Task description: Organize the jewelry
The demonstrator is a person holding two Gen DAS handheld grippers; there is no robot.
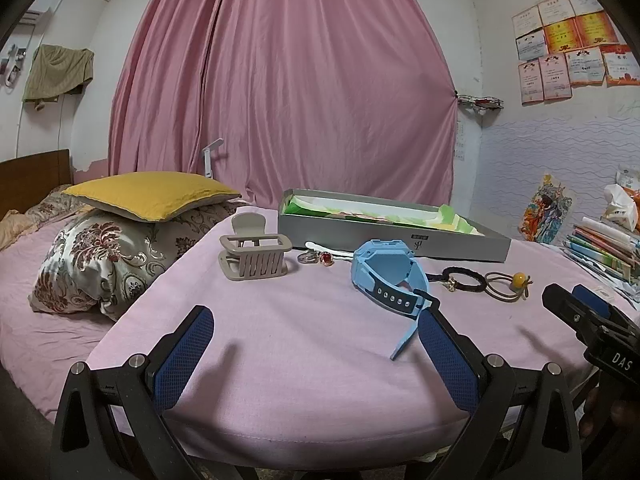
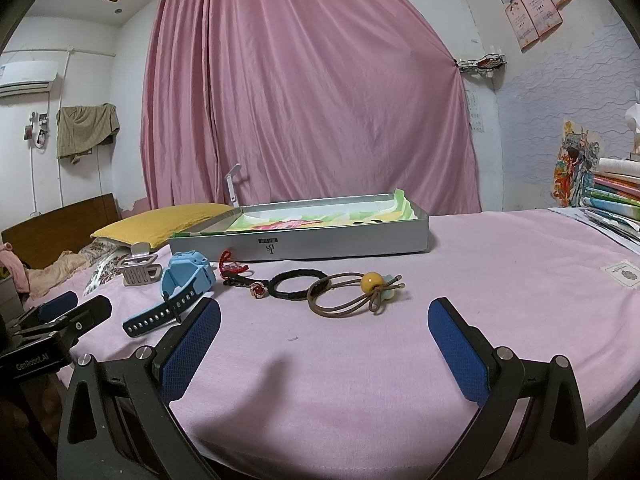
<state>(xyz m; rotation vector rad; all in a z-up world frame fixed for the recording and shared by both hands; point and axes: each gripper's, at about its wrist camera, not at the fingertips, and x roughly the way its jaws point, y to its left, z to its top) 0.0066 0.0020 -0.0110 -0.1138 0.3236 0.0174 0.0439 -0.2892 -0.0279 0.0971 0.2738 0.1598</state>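
On the pink-covered table lie a beige hair claw (image 1: 254, 255) (image 2: 138, 270), a light blue watch (image 1: 390, 276) (image 2: 182, 284), a red-stone ring (image 1: 326, 258) (image 2: 258, 290), a black braided band (image 1: 464, 278) (image 2: 294, 283) and a brown hair tie with a yellow bead (image 1: 510, 286) (image 2: 352, 290). A red cord charm (image 2: 230, 266) lies by the box. A grey open box (image 1: 394, 236) (image 2: 304, 238) with a floral lining stands behind them. My left gripper (image 1: 316, 330) is open, short of the watch. My right gripper (image 2: 324, 322) is open, just short of the hair tie.
A stack of books (image 2: 616, 198) (image 1: 604, 246) sits at the table's right edge. A bed with a yellow pillow (image 1: 154, 194) and a patterned pillow (image 1: 100, 264) lies to the left. A pink curtain (image 1: 288, 80) hangs behind.
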